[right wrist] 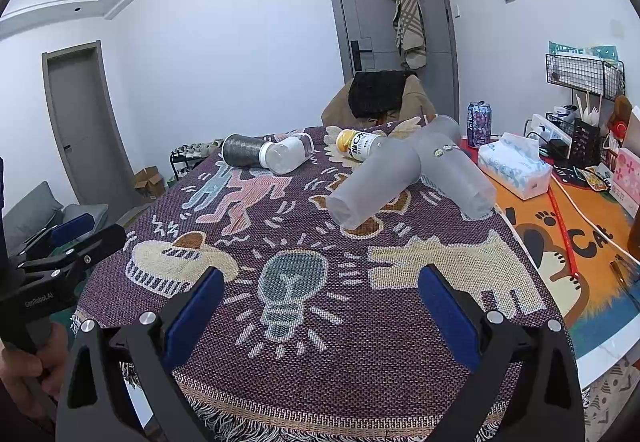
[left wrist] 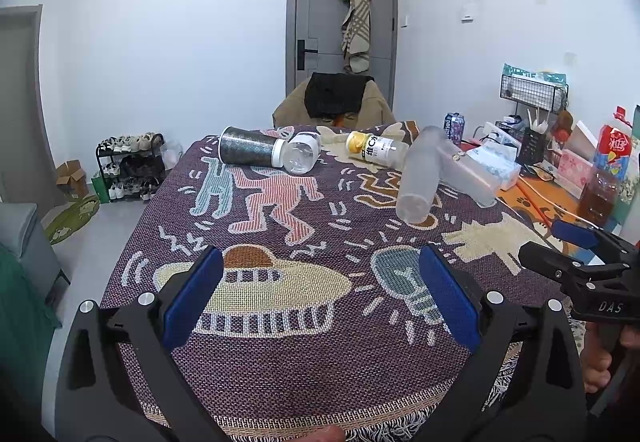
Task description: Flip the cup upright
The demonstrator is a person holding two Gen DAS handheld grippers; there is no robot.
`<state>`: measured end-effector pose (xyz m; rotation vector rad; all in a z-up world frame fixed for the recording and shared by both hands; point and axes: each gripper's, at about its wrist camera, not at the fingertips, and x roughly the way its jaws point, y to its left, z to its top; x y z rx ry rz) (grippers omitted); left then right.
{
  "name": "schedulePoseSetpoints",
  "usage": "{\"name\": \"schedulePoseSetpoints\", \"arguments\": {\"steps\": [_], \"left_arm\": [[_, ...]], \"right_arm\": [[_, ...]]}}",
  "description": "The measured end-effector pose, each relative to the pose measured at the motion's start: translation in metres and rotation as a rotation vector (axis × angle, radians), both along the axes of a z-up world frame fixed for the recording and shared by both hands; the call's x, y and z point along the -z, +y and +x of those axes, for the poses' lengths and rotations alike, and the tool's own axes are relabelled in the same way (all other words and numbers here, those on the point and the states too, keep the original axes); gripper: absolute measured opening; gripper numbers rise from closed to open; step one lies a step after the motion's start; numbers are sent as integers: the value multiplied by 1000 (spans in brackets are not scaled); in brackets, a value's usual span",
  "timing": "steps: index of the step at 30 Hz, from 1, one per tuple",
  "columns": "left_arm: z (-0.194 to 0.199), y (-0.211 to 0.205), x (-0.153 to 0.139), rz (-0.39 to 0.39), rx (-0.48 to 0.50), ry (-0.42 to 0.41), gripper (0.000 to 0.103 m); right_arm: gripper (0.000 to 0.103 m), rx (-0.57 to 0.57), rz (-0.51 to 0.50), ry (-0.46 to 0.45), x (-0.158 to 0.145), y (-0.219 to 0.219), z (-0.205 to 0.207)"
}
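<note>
Two frosted plastic cups lie on their sides on the patterned cloth. The nearer cup rests across the farther cup, its closed base towards me. A glittery dark cup and a clear jar lie tipped over at the back left. My left gripper is open over the cloth's near edge, well short of the cups. My right gripper is open too, holding nothing. Each gripper shows at the edge of the other's view.
A yellow-capped bottle lies at the back. Right of the cloth are a tissue pack, a drink can, wire racks and boxes. A draped chair stands behind the table before a grey door.
</note>
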<state>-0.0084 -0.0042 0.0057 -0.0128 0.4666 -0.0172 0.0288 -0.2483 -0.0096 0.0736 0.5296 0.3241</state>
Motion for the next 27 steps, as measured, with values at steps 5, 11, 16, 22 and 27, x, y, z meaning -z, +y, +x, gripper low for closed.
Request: {"name": "schedulePoseSetpoints", "arguments": {"steps": [5, 11, 16, 22, 27], "left_arm": [[-2, 3, -1, -17, 10, -9, 97], [-2, 2, -2, -17, 12, -10, 97], [-1, 3, -1, -14, 12, -9, 97], [-1, 3, 0, -15, 13, -6, 97], [-2, 2, 1, -13, 13, -5, 97]], "right_arm": [[95, 1, 1, 1, 0, 0, 0], [95, 0, 0, 1, 2, 0, 0], [95, 1, 1, 2, 1, 0, 0], [95, 1, 1, 2, 1, -1, 0], [95, 2, 0, 2, 1, -1, -1]]}}
